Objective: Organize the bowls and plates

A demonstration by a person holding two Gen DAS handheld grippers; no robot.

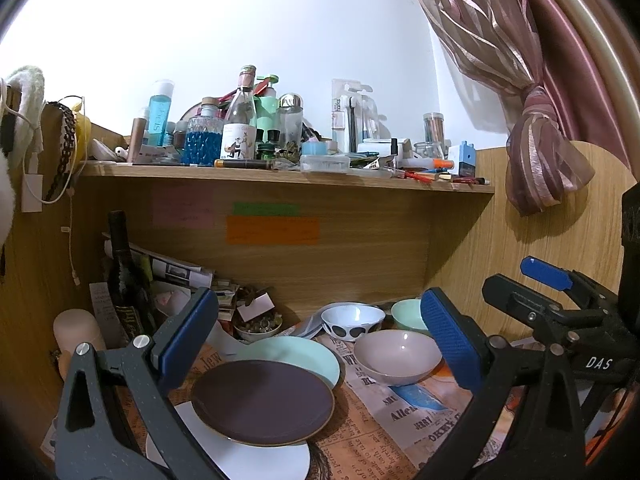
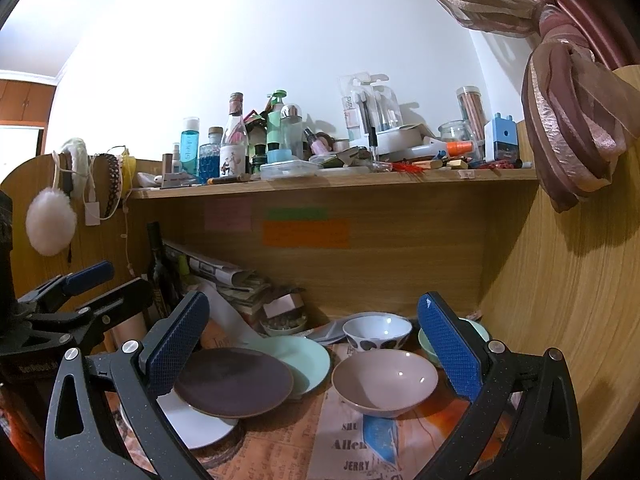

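Note:
On the newspaper-covered desk a dark brown plate [image 1: 262, 402] [image 2: 234, 385] overlaps a white plate [image 1: 248, 456] [image 2: 196, 424] and a mint plate [image 1: 296, 354] [image 2: 298, 356]. To the right stand a pinkish-grey bowl [image 1: 398, 356] [image 2: 384, 382], a white bowl with black dots [image 1: 352, 322] [image 2: 376, 334] and a mint bowl [image 1: 408, 314] [image 2: 426, 344]. My left gripper [image 1: 320, 344] is open and empty above the plates. My right gripper [image 2: 316, 354] is open and empty, hovering over the brown plate and pinkish-grey bowl.
A small dish of bits [image 1: 258, 326], a dark wine bottle [image 1: 124, 276], stacked papers [image 2: 240, 280] and a grey flat dish [image 2: 328, 332] crowd the back. A cluttered shelf [image 1: 280, 178] hangs overhead. A wooden side panel [image 2: 560, 300] and a tied curtain [image 2: 568, 120] stand at right.

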